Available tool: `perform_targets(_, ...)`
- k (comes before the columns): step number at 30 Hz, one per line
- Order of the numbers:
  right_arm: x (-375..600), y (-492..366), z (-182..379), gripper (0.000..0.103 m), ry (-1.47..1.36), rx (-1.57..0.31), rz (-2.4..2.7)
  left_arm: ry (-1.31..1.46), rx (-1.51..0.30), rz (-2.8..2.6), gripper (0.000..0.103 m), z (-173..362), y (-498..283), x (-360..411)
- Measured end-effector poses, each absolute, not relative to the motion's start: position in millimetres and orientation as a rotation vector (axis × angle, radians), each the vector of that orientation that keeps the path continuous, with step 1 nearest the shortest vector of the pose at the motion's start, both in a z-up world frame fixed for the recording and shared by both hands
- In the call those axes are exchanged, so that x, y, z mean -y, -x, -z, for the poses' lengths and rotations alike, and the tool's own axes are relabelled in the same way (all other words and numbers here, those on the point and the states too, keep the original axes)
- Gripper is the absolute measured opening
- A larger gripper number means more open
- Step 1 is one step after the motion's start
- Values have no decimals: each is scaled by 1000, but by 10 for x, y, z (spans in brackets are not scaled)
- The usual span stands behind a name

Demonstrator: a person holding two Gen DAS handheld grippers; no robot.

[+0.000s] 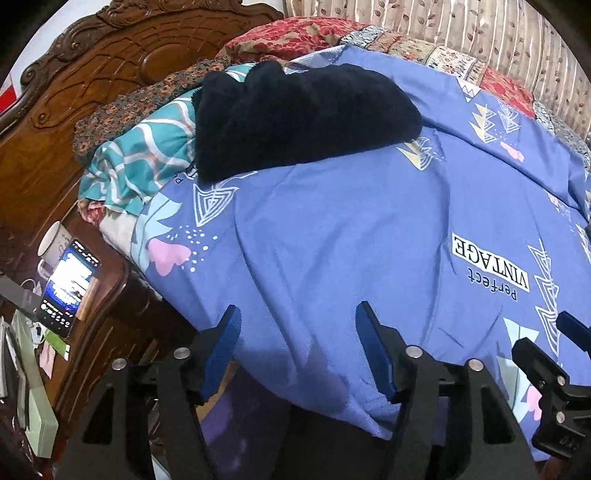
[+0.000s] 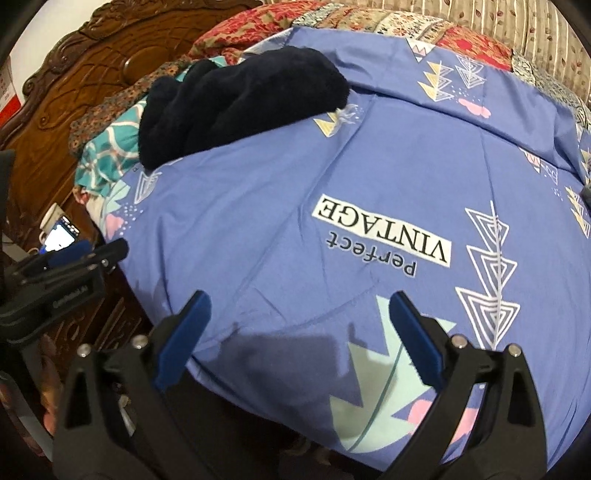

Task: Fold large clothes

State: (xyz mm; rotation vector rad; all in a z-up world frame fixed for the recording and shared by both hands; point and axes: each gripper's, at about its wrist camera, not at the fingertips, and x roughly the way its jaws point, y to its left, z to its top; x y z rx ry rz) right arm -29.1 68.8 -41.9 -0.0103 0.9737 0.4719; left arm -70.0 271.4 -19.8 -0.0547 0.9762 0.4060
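Note:
A dark navy fuzzy garment [image 1: 295, 118] lies bunched at the far left of the bed, on the blue printed bedsheet [image 1: 332, 240]; it also shows in the right wrist view [image 2: 236, 99]. My left gripper [image 1: 297, 314] is open and empty, above the near edge of the bed. My right gripper [image 2: 299, 299] is open and empty, over the near edge of the sheet [image 2: 369, 166], to the right of the left one. The left gripper shows in the right wrist view [image 2: 88, 251], and the right gripper shows at the right edge of the left view [image 1: 569, 328]. Both are well short of the garment.
A carved wooden headboard [image 1: 92, 81] stands at the left. Teal patterned cloth [image 1: 140, 158] and floral pillows [image 1: 295, 37] lie behind the garment. A lit phone [image 1: 68, 284] and a white mug [image 1: 53, 243] sit on a wooden bedside stand. A curtain [image 1: 480, 33] hangs behind.

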Motion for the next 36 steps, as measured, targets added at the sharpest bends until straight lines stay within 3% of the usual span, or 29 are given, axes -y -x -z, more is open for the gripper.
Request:
perform_targets(15,-671,397,399,94,21,-966,-484,16,-963,-422,92,201,746,-2579)
perform_targets(36,-387,603,160,97,-61,-870,-458,26,-955,-371,95,158,778,-2402)
